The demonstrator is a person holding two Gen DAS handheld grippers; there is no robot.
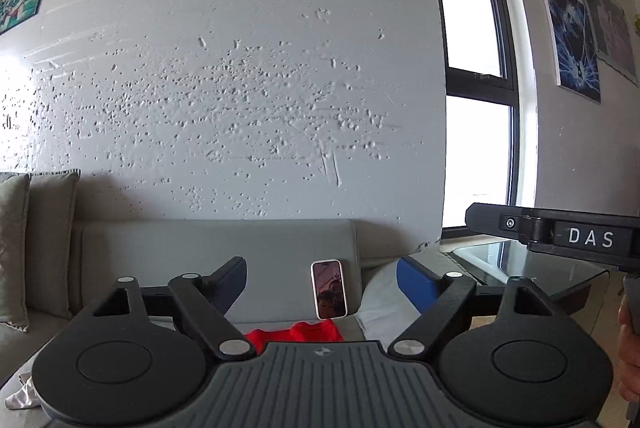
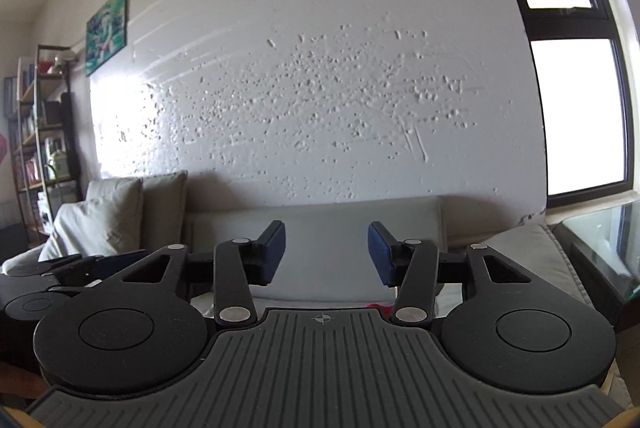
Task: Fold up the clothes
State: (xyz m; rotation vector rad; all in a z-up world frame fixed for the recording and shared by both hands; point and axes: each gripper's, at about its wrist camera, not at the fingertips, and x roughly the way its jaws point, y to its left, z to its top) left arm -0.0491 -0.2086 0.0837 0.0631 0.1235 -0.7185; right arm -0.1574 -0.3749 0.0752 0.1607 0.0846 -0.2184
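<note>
A red garment (image 1: 298,334) lies on the grey sofa seat, mostly hidden behind my left gripper's body; only its far edge shows. My left gripper (image 1: 322,286) is held above it, open wide, nothing between its blue-padded fingers. In the right wrist view my right gripper (image 2: 326,254) is also open and empty, aimed at the sofa backrest (image 2: 320,228). A tiny red sliver of the red garment (image 2: 376,306) peeks out below its right finger. The right gripper's housing (image 1: 560,234), marked DAS, shows at the right of the left wrist view.
A phone (image 1: 329,289) leans upright against the sofa backrest. Cushions (image 2: 120,216) sit at the sofa's left end, a white cloth (image 1: 20,394) at its near left. A glass table (image 2: 600,248) stands to the right under the window. A bookshelf (image 2: 40,132) stands far left.
</note>
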